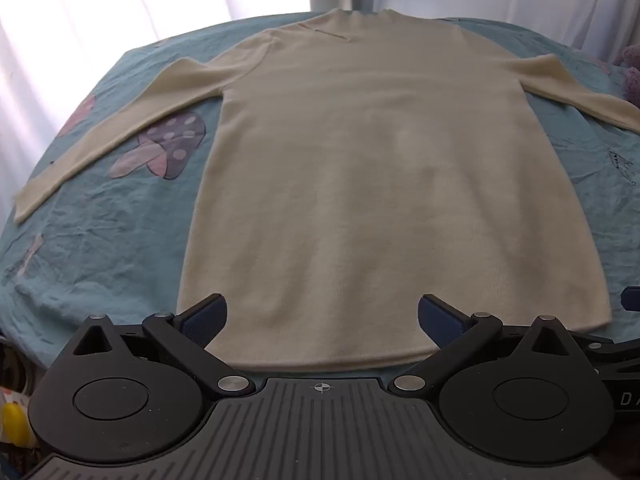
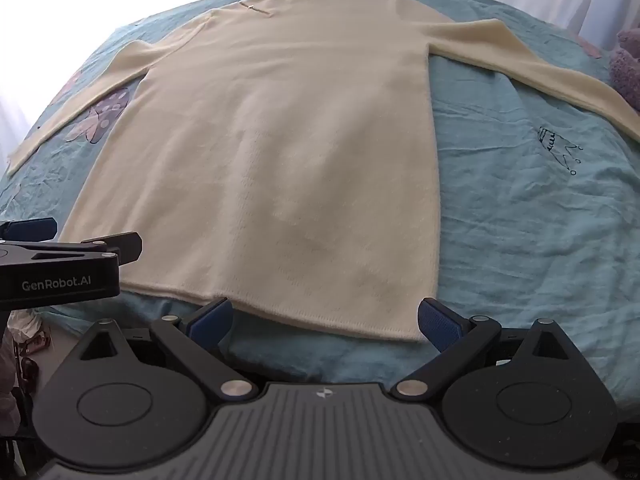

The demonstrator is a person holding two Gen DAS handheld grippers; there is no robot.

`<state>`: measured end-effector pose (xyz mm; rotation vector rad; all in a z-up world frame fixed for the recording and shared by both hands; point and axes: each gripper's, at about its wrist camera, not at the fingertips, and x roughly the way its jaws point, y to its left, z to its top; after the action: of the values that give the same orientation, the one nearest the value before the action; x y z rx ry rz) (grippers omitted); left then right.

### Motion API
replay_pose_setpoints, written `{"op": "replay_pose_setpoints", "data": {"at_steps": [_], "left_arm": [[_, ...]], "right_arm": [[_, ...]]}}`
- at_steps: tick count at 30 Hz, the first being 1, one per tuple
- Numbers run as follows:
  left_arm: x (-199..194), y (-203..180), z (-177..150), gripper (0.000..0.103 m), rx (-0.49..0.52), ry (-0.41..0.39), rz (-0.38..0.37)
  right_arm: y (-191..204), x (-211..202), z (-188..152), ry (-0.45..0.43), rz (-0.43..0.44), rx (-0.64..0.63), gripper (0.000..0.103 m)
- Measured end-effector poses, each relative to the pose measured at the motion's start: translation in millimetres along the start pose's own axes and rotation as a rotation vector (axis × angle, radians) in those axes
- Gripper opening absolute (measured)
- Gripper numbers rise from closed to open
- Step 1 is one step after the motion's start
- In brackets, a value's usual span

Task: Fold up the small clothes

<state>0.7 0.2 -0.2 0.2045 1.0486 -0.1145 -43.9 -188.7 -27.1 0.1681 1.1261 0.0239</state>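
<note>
— How many garments do you count?

— One: a cream sweater [image 1: 384,184] lying flat on the blue sheet [image 1: 112,240], neck at the far edge, hem nearest us. It has two sleeves spread out to the sides, and one short zip [image 2: 256,10] near the shoulder.

— And the tongs?

— Two pairs. The left tongs [image 1: 322,320] hang just over the hem with the jaws wide apart, holding nothing. The right tongs [image 2: 325,320] are open too, above the hem's right corner, also holding nothing.

— Anything printed on the sheet?

— One mushroom [image 1: 168,148], partly under the left sleeve, and one small crown drawing [image 2: 558,148].

— What can't you make out?

— The right sleeve's cuff runs out of view. Something fuzzy and purple [image 2: 628,68] at the right edge is cut off. The clutter below the sheet's left edge is too dim to name.
</note>
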Motion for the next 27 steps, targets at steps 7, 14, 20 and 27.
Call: {"op": "replay_pose_setpoints", "data": {"at_steps": [7,14,20,27], "left_arm": [[-1.5,6.1,2.5,0.103,-0.006,-0.012,-0.005],[2.5,-0.3,1.6,0.103,0.006,-0.006,-0.005],[1.2,-2.9,1.2,0.103,0.010,-0.010,-0.012],[2.5,-3.2,2.2,0.103,0.007,-0.006,-0.019]], "right_arm": [[-0.3,1.0,1.3,-0.002,0.006,0.000,0.099],[-1.3,2.9,3.7,-0.007,0.010,0.001,0.099],[-2.4,-0.9,3.4,-0.017,0.007,0.022,0.099],[-4.6,-2.1,3.6,-0.021,0.010,0.029,0.099]]}}
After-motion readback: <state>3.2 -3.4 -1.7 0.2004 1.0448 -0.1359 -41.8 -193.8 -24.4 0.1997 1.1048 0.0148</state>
